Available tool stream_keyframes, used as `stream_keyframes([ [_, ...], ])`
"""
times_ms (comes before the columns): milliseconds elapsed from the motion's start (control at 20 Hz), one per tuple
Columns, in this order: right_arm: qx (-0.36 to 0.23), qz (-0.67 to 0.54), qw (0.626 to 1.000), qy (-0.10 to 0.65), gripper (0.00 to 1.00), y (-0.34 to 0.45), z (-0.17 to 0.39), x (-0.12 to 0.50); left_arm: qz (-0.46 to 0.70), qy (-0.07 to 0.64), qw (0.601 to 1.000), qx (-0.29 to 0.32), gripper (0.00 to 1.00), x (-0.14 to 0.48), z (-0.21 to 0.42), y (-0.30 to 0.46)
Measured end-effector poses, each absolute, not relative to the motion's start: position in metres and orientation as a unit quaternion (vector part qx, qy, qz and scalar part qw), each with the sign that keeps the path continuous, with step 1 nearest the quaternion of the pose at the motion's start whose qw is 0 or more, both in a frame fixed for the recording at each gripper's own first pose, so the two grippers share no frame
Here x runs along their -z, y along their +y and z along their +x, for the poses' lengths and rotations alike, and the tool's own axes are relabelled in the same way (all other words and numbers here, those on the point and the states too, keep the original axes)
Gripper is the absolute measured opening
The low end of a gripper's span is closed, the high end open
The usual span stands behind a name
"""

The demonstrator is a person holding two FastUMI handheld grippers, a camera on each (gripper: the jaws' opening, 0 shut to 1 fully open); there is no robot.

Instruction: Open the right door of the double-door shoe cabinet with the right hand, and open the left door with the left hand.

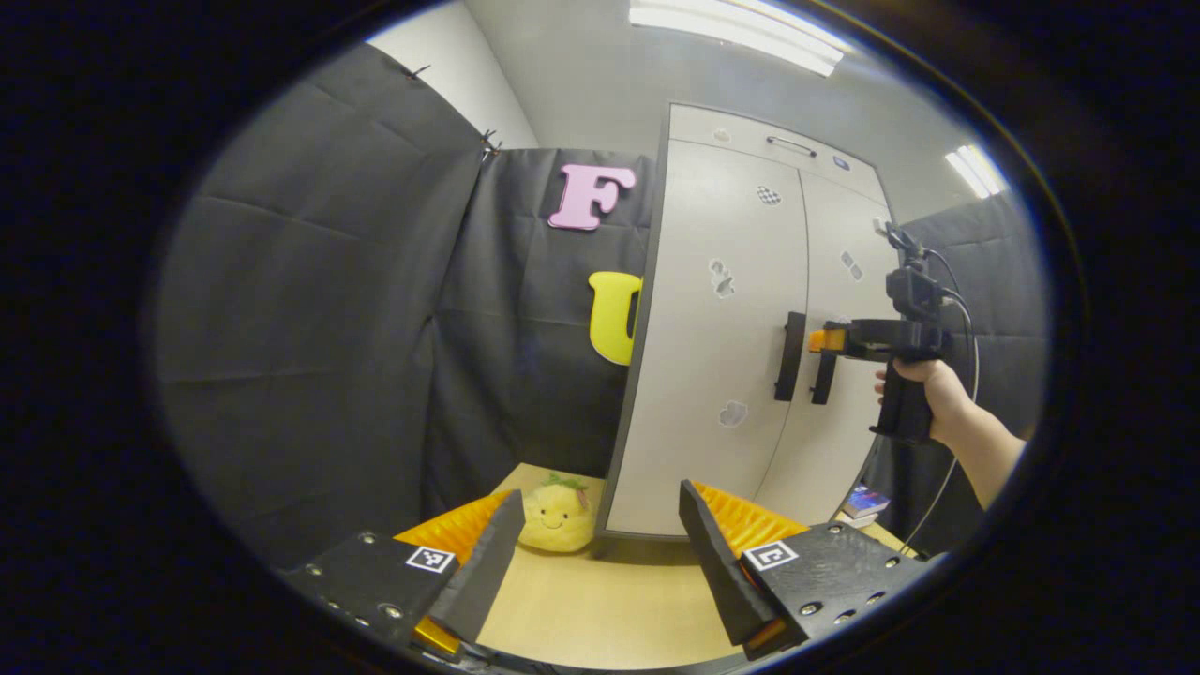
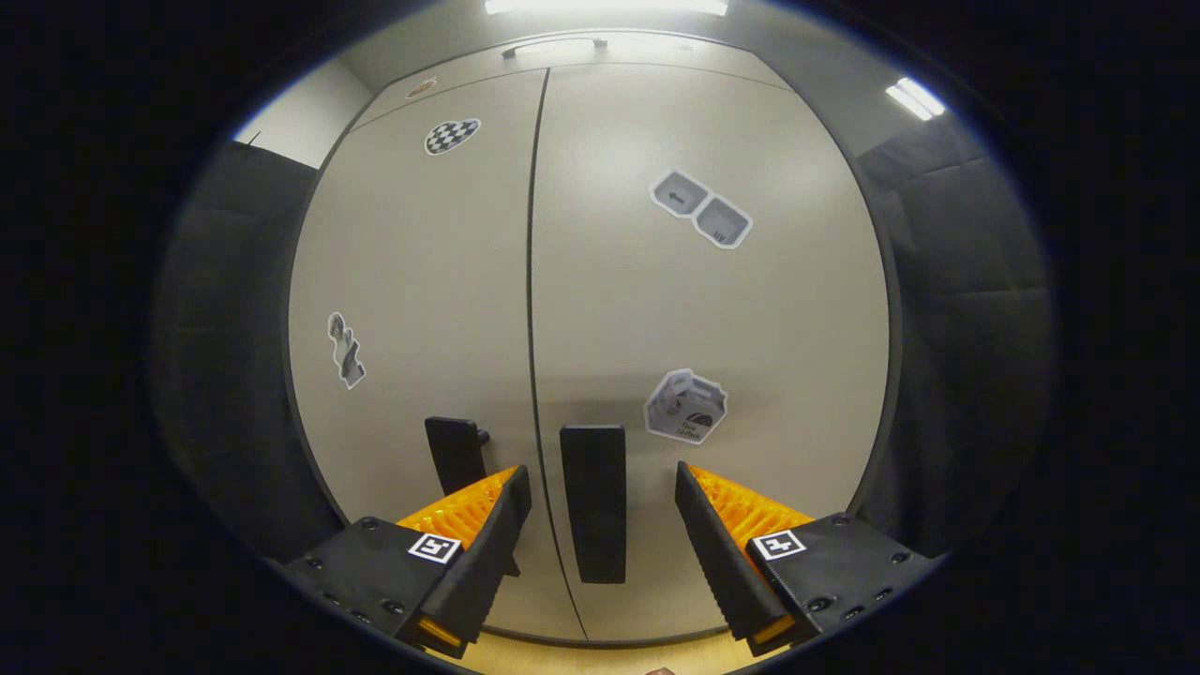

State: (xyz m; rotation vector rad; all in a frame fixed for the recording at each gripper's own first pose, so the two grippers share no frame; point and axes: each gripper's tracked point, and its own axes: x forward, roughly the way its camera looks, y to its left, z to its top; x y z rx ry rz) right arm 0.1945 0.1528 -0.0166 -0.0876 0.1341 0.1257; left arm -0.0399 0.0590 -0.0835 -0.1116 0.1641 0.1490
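Right gripper view puts your right gripper [image 2: 600, 525] spread wide around the right door's handle [image 2: 593, 502], fingers clear of it on both sides; both shoe cabinet [image 2: 712, 319] doors are closed. Your left gripper [image 1: 600, 553] gapes empty over the table [image 1: 600, 609], cabinet at one o'clock, plush toy [image 1: 557, 514] just ahead.

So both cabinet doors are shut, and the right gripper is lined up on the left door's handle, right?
Not quite. Both doors are shut, but in the right gripper view the right gripper is open around the right door's handle, not the left door's handle.
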Motion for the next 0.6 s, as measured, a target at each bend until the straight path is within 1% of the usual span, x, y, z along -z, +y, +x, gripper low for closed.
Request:
stream_keyframes([
  [100,-0.058,-0.043,0.995,0.072,0.95,0.151,0.200,0.021,-0.054,0.081,0.992,-0.074,0.95,0.082,-0.040,0.061],
  [150,-0.058,-0.042,0.995,0.075,0.87,0.152,0.203,0.022,-0.054,0.080,0.993,-0.074,0.95,0.082,-0.041,0.061],
  [200,-0.057,-0.043,0.994,0.079,0.72,0.152,0.205,0.025,-0.054,0.081,0.993,-0.074,0.95,0.081,-0.041,0.061],
  [250,-0.057,-0.045,0.994,0.082,0.72,0.151,0.207,0.027,-0.054,0.081,0.992,-0.074,0.95,0.083,-0.040,0.061],
  [300,-0.064,-0.040,0.994,0.084,0.53,0.154,0.208,0.027,-0.053,0.082,0.992,-0.074,0.95,0.083,-0.040,0.061],
  [400,-0.061,-0.039,0.994,0.084,0.36,0.156,0.208,0.027,-0.053,0.082,0.992,-0.076,0.95,0.083,-0.040,0.062],
  [500,-0.058,-0.041,0.994,0.077,0.36,0.155,0.209,0.027,-0.054,0.083,0.992,-0.077,0.95,0.084,-0.040,0.062],
  [550,-0.059,-0.042,0.995,0.072,0.31,0.156,0.209,0.026,-0.054,0.083,0.992,-0.078,0.95,0.084,-0.041,0.062],
  [600,-0.060,-0.045,0.995,0.068,0.31,0.155,0.209,0.026,-0.052,0.084,0.992,-0.080,0.95,0.085,-0.041,0.062],
])
